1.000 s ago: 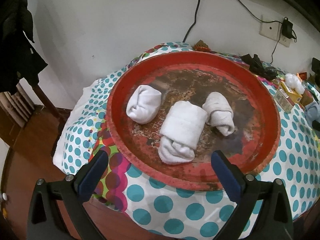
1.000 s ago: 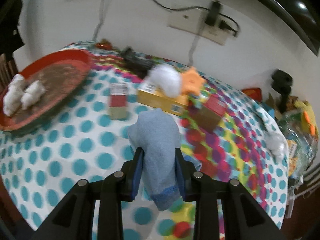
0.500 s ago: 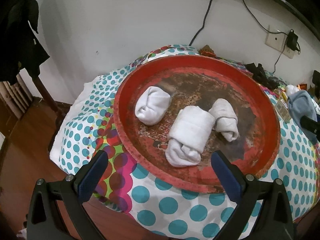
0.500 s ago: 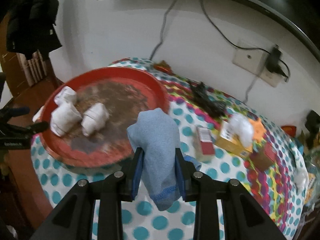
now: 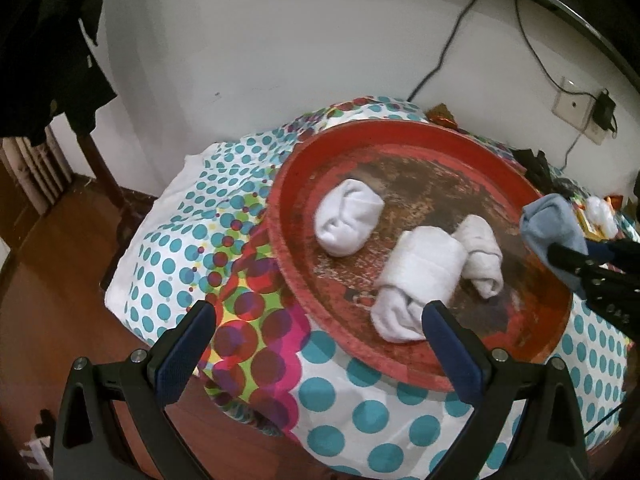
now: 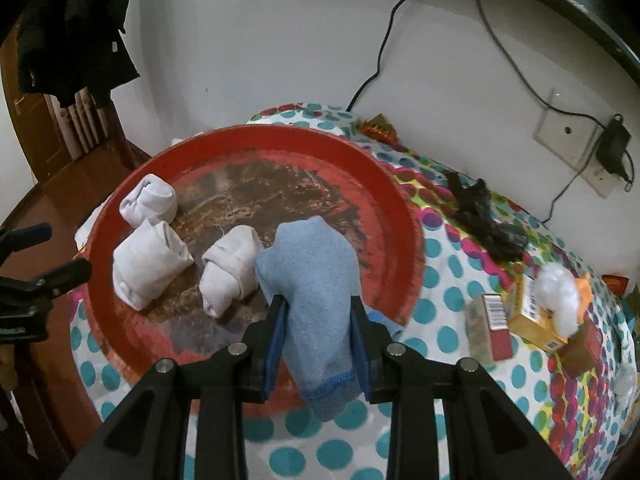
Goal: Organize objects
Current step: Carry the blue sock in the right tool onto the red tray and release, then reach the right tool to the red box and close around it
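Right gripper cut off by right edge in left wrist view, fingertips buried in blue sock. Red tray near rim hidden behind sock in right wrist view. Small boxes motion-blurred, print unreadable. Dark garment cropped at top left.

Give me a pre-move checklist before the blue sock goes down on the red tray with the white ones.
1. Grip: right tongs shut on the light blue folded sock: ok.
2. Position: the sock hangs over the near right part of the round red metal tray: ok.
3. Landing spot: bare worn tray floor to the right of the three rolled white socks: ok.
4. Left tongs open, empty, at the tray's near edge, off the drop spot: ok.
5. Tray fully supported by the spotted tablecloth: cannot tell, since it sits near the table's edge.
6. Height of sock above tray: cannot tell.
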`<state>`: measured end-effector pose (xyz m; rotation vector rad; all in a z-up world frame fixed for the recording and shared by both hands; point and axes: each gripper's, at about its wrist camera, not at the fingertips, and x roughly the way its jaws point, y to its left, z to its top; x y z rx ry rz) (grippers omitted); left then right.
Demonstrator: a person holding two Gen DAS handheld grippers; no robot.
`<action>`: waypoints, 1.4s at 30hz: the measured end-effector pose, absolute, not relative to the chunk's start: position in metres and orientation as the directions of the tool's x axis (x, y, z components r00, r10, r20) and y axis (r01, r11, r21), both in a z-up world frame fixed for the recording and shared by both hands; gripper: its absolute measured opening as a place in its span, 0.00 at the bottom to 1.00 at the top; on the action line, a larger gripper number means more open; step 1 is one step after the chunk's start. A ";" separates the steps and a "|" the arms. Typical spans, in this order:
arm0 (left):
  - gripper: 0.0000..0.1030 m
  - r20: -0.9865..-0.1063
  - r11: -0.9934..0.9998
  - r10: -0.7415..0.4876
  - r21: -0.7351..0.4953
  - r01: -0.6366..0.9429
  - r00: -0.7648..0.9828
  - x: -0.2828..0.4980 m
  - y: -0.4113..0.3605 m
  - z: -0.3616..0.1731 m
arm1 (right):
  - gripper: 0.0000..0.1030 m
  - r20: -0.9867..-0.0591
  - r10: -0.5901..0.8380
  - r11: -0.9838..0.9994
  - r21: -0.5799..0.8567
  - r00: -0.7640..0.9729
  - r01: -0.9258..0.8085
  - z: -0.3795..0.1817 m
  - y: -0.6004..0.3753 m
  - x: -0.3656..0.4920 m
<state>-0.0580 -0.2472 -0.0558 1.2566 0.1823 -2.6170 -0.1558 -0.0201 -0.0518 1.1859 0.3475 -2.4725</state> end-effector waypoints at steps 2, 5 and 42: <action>1.00 -0.781 -0.964 -0.148 -0.024 0.266 -0.607 -0.057 -0.251 -0.055 | 0.30 -0.792 -0.223 -0.902 -0.054 -0.568 0.429 -0.057 -0.025 -0.162; 1.00 -0.780 -0.961 -0.150 -0.030 0.276 -0.607 -0.057 -0.255 -0.055 | 0.30 -0.812 -0.209 -0.905 -0.051 -0.545 0.423 -0.067 -0.034 -0.173; 1.00 -0.773 -0.978 -0.167 0.054 0.199 -0.611 -0.060 -0.216 -0.053 | 0.52 -0.795 0.117 -0.993 -0.094 -0.596 -0.068 -0.055 0.213 -0.168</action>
